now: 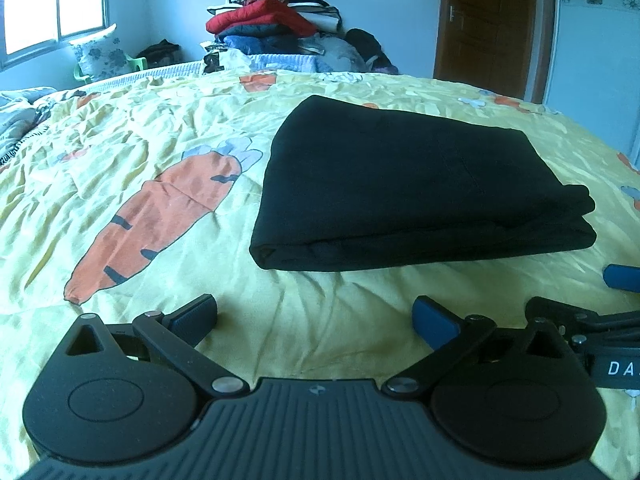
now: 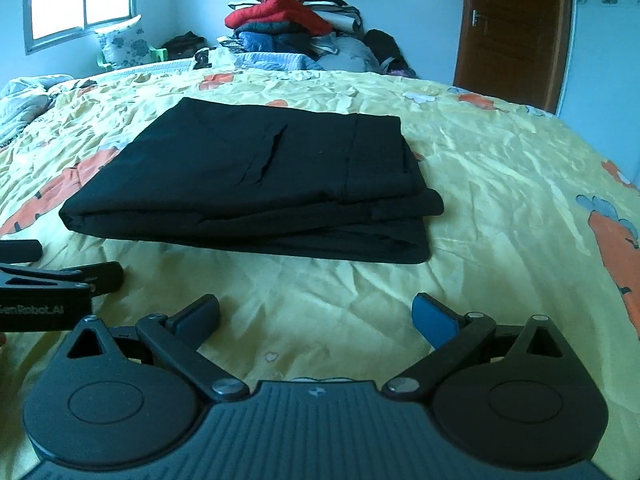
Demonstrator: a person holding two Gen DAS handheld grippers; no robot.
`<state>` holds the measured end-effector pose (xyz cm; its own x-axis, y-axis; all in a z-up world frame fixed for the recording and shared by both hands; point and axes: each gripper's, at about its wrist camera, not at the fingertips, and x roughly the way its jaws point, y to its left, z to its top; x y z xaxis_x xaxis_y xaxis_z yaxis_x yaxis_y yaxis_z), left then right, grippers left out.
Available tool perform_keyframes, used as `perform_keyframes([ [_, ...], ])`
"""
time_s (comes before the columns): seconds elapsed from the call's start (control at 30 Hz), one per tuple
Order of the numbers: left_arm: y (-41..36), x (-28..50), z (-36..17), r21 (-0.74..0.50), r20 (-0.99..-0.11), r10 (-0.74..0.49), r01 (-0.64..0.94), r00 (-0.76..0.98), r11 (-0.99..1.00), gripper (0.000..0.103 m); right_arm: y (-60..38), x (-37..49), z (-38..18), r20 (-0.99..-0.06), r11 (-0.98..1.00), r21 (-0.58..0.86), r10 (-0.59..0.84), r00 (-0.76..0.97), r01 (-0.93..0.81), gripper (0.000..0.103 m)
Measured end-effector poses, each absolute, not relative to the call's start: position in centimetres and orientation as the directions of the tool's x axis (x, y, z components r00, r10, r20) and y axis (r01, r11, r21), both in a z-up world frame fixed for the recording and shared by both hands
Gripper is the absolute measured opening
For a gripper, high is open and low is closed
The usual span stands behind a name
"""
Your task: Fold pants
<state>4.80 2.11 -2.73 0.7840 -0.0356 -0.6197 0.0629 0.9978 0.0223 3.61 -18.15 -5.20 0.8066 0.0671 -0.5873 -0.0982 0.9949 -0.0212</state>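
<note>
Both the left gripper [image 1: 315, 317] and right gripper [image 2: 316, 317] hover low, jaws spread, before the folded pants [image 1: 404, 188].

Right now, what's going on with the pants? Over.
Left gripper open, right gripper open, both empty. Black fabric pants folded into a flat bundle on the yellow carrot-print bedsheet, untouched. Nothing in the way.

pants [image 1: 404, 184] on bed [image 1: 160, 128] | clothes pile [image 1: 276, 12] behind
</note>
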Motion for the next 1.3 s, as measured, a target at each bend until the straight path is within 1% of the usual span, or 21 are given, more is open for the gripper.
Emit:
perform_keyframes([
  [0.33, 2.47, 4.55, -2.8, 0.005, -0.62, -0.07, 0.093, 0.782, 0.996, 0.103, -18.19, 3.6, -5.21, -0.587, 0.992, -0.02, 0.087, 0.805, -0.121, 0.103],
  [1.3, 2.69, 4.22, -2.82, 0.006, -0.62, -0.066, 0.088, 0.782, 0.996, 0.103, -18.97, 3.42, -5.26, -0.587, 0.994, -0.014, 0.078, 0.806, -0.106, 0.103],
])
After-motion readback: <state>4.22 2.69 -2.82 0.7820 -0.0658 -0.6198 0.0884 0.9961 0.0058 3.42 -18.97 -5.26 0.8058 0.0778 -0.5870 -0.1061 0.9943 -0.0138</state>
